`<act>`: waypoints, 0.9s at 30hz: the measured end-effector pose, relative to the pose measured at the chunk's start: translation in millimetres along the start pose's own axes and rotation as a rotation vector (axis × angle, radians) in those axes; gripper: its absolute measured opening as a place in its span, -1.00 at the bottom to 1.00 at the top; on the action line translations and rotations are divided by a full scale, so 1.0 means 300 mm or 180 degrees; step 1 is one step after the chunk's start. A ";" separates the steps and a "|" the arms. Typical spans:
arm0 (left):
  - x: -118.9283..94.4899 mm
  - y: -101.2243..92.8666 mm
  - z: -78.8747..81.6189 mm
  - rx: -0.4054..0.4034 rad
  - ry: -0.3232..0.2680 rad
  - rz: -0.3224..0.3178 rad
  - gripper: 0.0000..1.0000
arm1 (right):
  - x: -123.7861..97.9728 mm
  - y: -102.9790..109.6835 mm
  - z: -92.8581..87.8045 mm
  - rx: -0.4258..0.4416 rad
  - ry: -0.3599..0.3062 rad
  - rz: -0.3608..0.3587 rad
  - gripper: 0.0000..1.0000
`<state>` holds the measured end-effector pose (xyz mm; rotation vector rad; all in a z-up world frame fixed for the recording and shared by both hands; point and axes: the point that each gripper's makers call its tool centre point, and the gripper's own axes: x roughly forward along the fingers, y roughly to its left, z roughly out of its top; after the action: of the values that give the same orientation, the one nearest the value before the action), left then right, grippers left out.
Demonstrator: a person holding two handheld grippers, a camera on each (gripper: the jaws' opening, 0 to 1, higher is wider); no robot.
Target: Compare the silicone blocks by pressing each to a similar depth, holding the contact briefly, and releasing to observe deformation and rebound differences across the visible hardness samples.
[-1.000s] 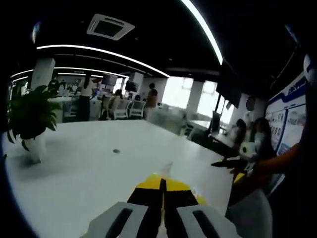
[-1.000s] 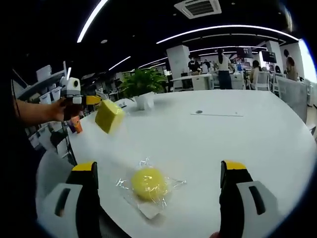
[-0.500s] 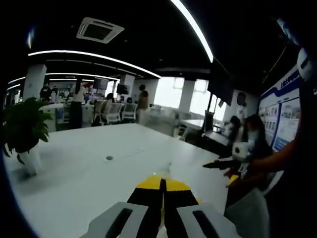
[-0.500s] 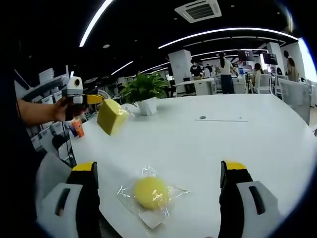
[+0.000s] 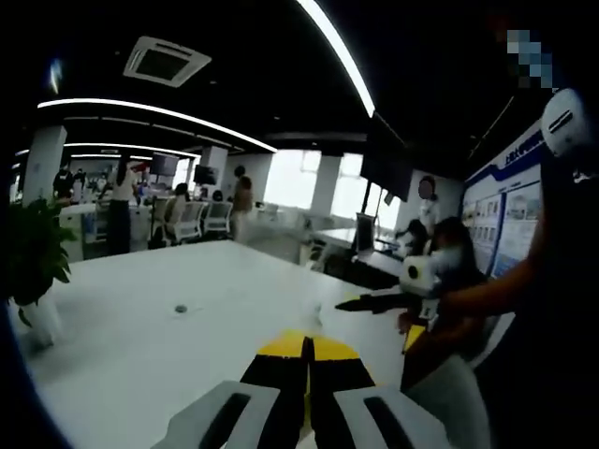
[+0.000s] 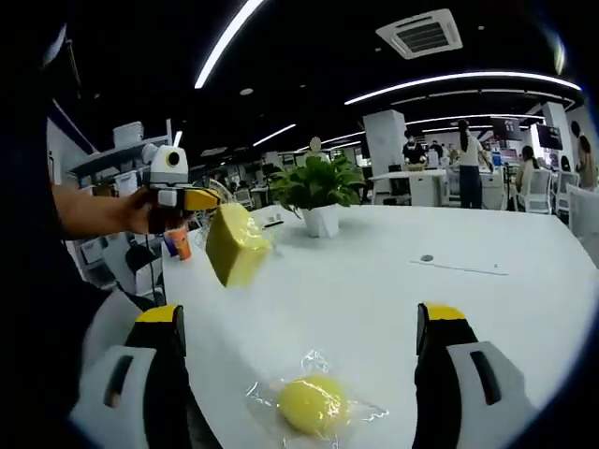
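In the right gripper view, my left gripper (image 6: 208, 200) is held in a hand above the white table (image 6: 468, 281), shut on the top corner of a yellow silicone block (image 6: 236, 245) that hangs tilted in the air. My right gripper (image 6: 299, 323) stands open, its yellow-tipped jaws wide apart. Below them a round yellow piece (image 6: 312, 405) lies in crumpled clear wrap on the table. In the left gripper view, my left gripper (image 5: 305, 348) shows its jaws pressed together; the block is hidden under them. My right gripper (image 5: 360, 303) reaches in from the right.
A potted plant in a white pot (image 6: 318, 192) stands on the table behind the block; it sits at the left edge (image 5: 33, 267) of the left gripper view. A small dark disc (image 6: 427, 258) lies mid-table. Shelves, chairs and people fill the office beyond.
The left gripper and its yellow block sit nearer and further right in the right gripper view. The wrapped round piece has slid lower in that view. Both cameras have swung.
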<state>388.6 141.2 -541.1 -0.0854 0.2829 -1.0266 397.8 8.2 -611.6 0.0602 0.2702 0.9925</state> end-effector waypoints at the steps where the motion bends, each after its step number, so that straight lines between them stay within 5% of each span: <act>1: -0.002 -0.008 0.002 0.0011 -0.0007 -0.0009 -1.00 | 0.006 0.006 0.008 -0.0003 -0.0018 0.0030 0.93; 11: 0.001 -0.077 0.021 0.0061 -0.0073 -0.0162 -1.00 | 0.062 0.080 0.032 -0.0040 -0.0058 0.0352 0.92; 18: 0.000 -0.098 0.068 0.0002 -0.0277 -0.0278 -1.00 | 0.078 0.165 0.063 -0.0078 -0.0133 0.0712 0.69; 27: -0.013 -0.123 0.094 -0.0027 -0.0417 -0.0231 -1.00 | 0.094 0.176 0.088 0.0002 -0.0237 0.0846 0.60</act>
<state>363.8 123.6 -505.9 -0.1709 0.1658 -1.0869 375.7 62.4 -582.5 0.1360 0.1972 1.2513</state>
